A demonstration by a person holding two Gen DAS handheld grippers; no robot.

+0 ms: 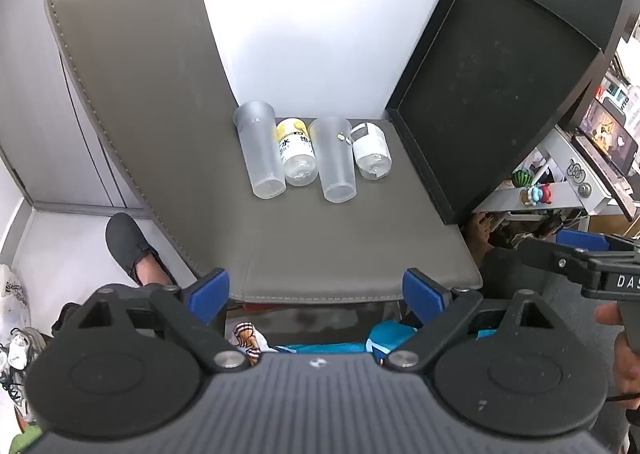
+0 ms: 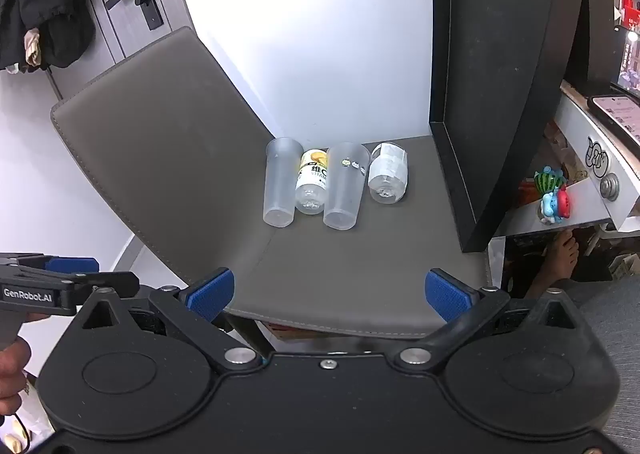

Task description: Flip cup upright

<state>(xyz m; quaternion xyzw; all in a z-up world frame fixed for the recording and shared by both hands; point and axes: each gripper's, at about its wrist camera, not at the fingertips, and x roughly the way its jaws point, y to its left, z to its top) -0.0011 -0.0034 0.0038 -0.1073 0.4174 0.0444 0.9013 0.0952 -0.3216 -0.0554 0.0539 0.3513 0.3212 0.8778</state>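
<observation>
A: Where are the cups seen?

B: Two frosted cups are laid on their sides on the grey chair seat [image 1: 340,246], in a row with two bottles. The left cup [image 1: 260,152] is touched by the yellow-label bottle [image 1: 297,154]; next to this bottle the right cup [image 1: 334,160] is found, and then the white-label bottle [image 1: 371,152]. The bases are turned toward the cameras.

A: And the black tray [image 1: 492,94]?

B: It is leaned upright just beside the white-label bottle.

A: How are the tongs held?

B: The left gripper [image 1: 316,296] is spread wide and nothing is held. The right gripper [image 2: 330,294] is also spread wide and empty. Both are kept at the seat's near edge, well apart from the cups.
</observation>
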